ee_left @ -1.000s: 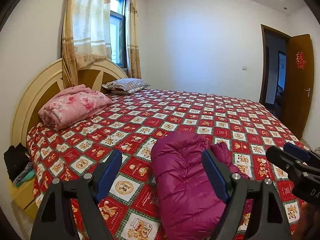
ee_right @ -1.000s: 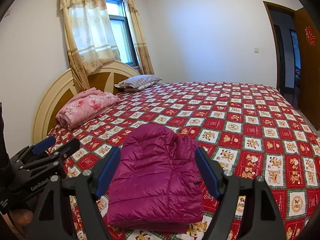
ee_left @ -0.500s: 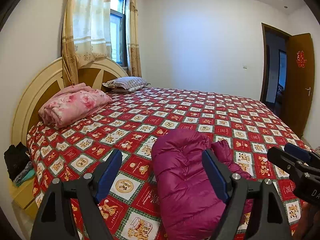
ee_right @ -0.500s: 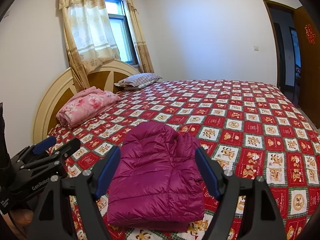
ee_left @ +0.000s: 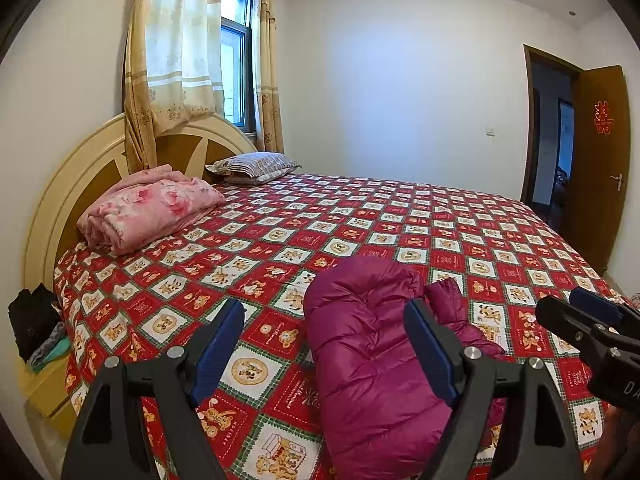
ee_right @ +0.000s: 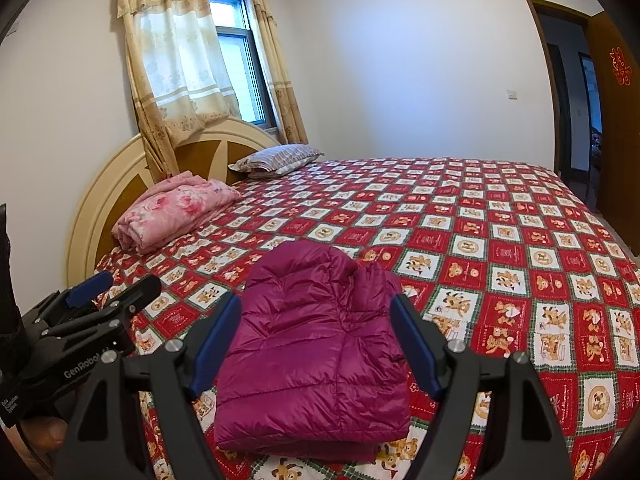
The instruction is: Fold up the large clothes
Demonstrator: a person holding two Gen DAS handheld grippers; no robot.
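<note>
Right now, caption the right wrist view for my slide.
Folded magenta puffer jacket on the patterned bedspread, framed by the open right gripper.

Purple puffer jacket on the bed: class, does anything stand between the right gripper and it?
Nothing visible does. The purple puffer jacket lies folded on the bedspread, directly ahead of the right gripper, whose open jaws frame it without touching. The left gripper sits off to the side, and the pink blanket lies farther away.
</note>
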